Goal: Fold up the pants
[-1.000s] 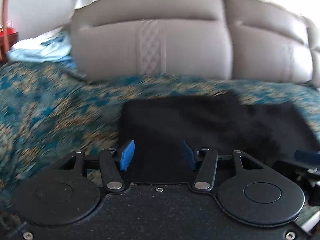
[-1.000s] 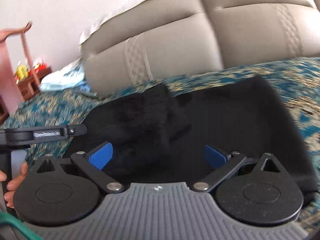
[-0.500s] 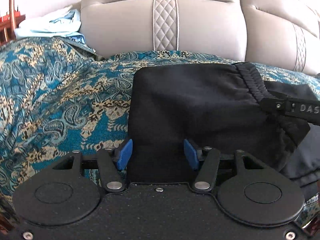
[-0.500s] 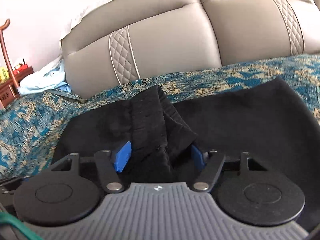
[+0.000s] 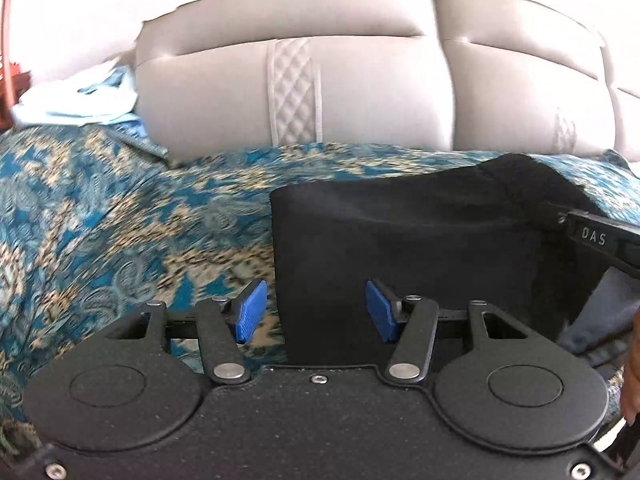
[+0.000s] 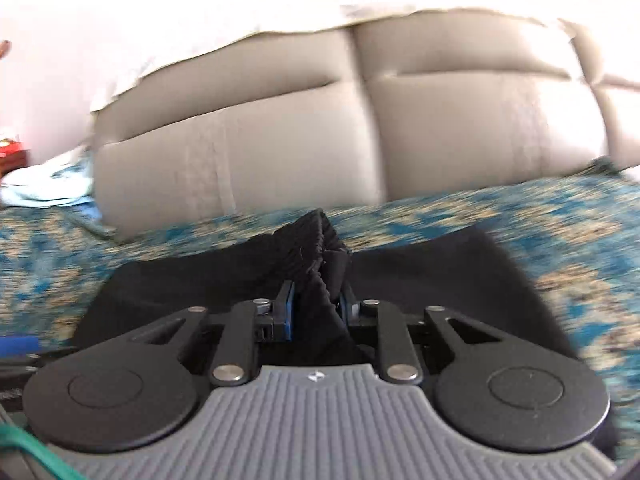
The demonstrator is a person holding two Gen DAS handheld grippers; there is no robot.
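Observation:
Black pants lie folded on a blue paisley bedspread. My left gripper hovers low over their near left corner. Its blue pads stand apart: one over the bedspread, the other over the cloth, neither pressing. In the right wrist view the pants spread across the bed, and their gathered waistband rises in a bunch. My right gripper is closing on that bunch, which fills the gap between the pads. Part of the right gripper's frame shows at the left view's right edge.
A grey padded headboard stands along the far side of the bed. Light blue cloth is heaped at the back left, beside reddish wooden furniture. A person's hand shows at the right edge.
My right gripper's jaws came together from wide open around the bunched waistband, which now stands up higher. My left gripper kept its half-wide gap over the pants' corner.

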